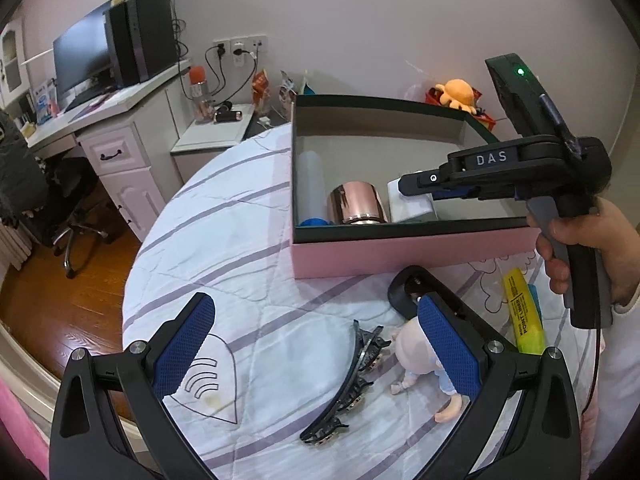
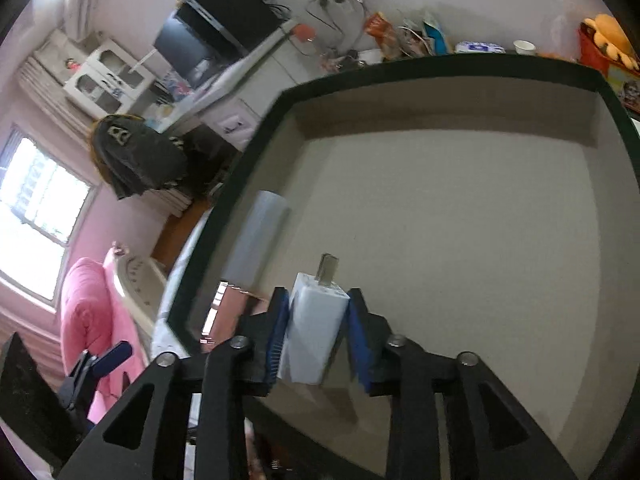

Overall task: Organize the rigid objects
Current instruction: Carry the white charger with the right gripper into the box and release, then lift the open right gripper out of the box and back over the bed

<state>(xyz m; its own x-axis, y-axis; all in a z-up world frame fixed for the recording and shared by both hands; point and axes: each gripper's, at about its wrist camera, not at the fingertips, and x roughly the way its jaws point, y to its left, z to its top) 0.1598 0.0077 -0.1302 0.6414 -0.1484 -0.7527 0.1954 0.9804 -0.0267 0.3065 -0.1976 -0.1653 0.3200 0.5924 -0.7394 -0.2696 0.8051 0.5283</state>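
Resting inside pink box (image 1: 400, 250) — white charger (image 2: 314, 332) between right gripper (image 2: 316, 332) pads, left pad touching, right pad slightly off; left gripper (image 1: 316, 344) spread wide above hair clip (image 1: 352, 384).

Both wrist cameras (angled down) share box (image 1: 400, 248)

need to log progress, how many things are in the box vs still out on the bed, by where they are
in the box: 3 (clear bottle, rose-gold cup, white charger between the right gripper's fingers)
on the bed: 4 (black hair clip, doll, yellow highlighter, black strap)
total: 7
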